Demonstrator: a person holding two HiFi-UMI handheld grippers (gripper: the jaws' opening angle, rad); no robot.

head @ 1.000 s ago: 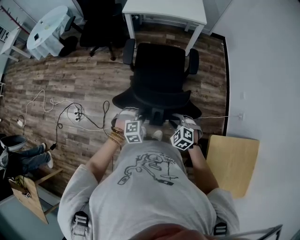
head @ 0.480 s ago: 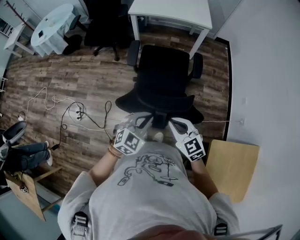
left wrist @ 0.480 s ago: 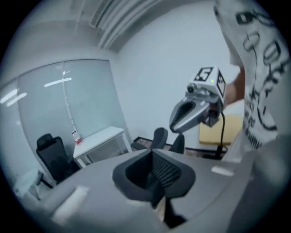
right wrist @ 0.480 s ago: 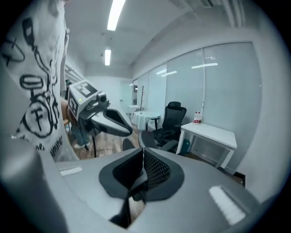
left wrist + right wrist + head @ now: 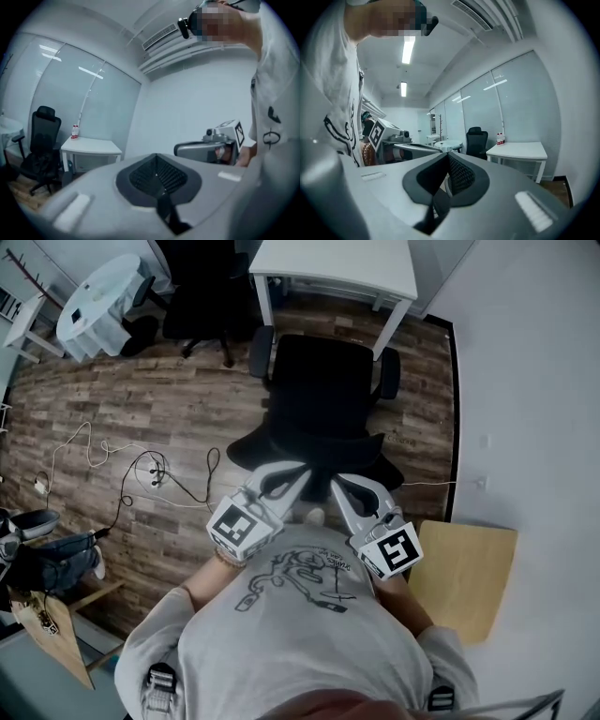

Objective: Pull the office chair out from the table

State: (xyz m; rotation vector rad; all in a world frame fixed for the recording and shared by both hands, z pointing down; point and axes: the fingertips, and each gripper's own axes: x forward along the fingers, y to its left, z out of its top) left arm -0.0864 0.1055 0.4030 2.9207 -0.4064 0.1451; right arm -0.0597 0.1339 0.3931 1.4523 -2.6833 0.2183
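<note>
The black office chair (image 5: 323, 399) stands on the wood floor just before the white table (image 5: 333, 263), with its back toward me. My left gripper (image 5: 298, 471) and right gripper (image 5: 337, 486) are raised side by side above the chair's back, touching nothing. Both are shut and hold nothing. In the left gripper view the jaws (image 5: 158, 174) meet, with the table (image 5: 89, 147) beyond and the right gripper (image 5: 211, 147) alongside. The right gripper view shows its closed jaws (image 5: 446, 174), the table (image 5: 518, 150) and the left gripper (image 5: 393, 138).
A second black chair (image 5: 202, 287) stands left of the table, with a round white table (image 5: 98, 296) further left. Cables (image 5: 150, 465) trail over the floor on the left. A wooden panel (image 5: 464, 568) lies at my right by the white wall. A seated person's legs (image 5: 47, 554) show far left.
Both grippers rose from low behind the chair's back to chest height, rolled so that their marker cubes face up, and their jaws closed. The chair stayed where it was.
</note>
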